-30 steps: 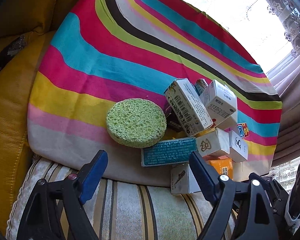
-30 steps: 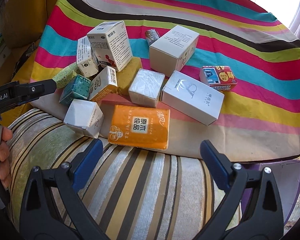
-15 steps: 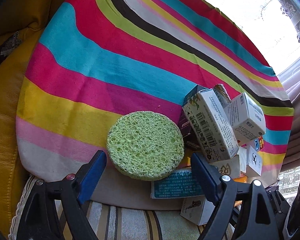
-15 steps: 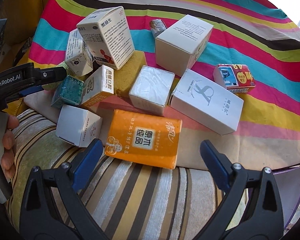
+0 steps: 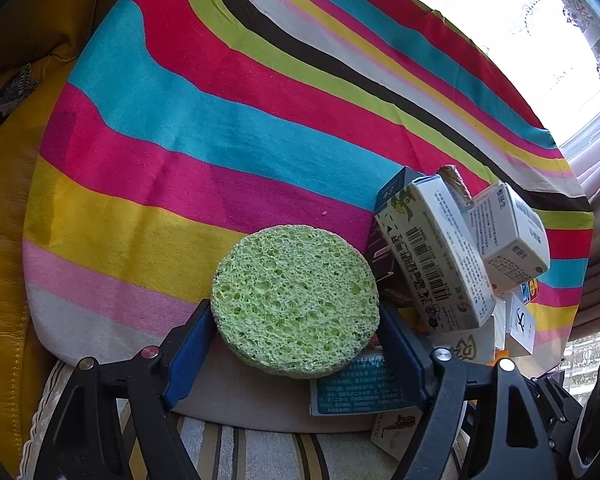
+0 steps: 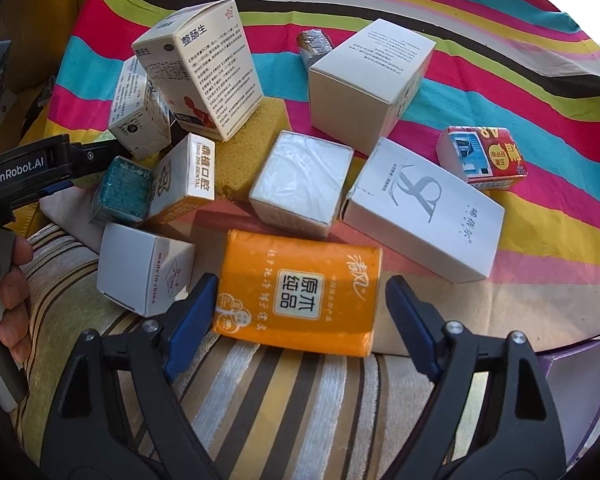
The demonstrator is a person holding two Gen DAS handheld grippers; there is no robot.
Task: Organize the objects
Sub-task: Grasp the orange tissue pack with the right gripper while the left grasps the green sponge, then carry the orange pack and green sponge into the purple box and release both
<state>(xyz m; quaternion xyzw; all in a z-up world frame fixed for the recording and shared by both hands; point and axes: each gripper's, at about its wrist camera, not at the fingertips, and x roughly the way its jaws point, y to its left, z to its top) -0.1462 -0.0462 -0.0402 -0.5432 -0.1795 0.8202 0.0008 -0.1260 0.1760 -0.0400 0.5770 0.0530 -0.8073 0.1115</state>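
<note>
A round green sponge [image 5: 296,300] lies on the striped cloth [image 5: 220,132], propped on a teal box [image 5: 360,392]. My left gripper [image 5: 294,332] is open, its blue pads on either side of the sponge, close to its edges. In the right wrist view an orange tissue pack [image 6: 300,296] lies at the cloth's front edge. My right gripper [image 6: 300,312] is open, its pads flanking the pack's near end. The left pad is by the pack's corner; the right pad stands apart.
Several small boxes crowd the cloth: a tall white medicine box [image 6: 204,80], a plain white box [image 6: 372,80], a long white box [image 6: 424,208], a red battery pack [image 6: 484,160], a wrapped white block [image 6: 300,176]. A striped cushion [image 6: 280,392] lies under both grippers. Yellow leather [image 5: 0,280] is at left.
Both grippers moved forward. The left one now has the sponge between its pads; the right one has reached the orange pack's near end. Both pairs of jaws have narrowed.
</note>
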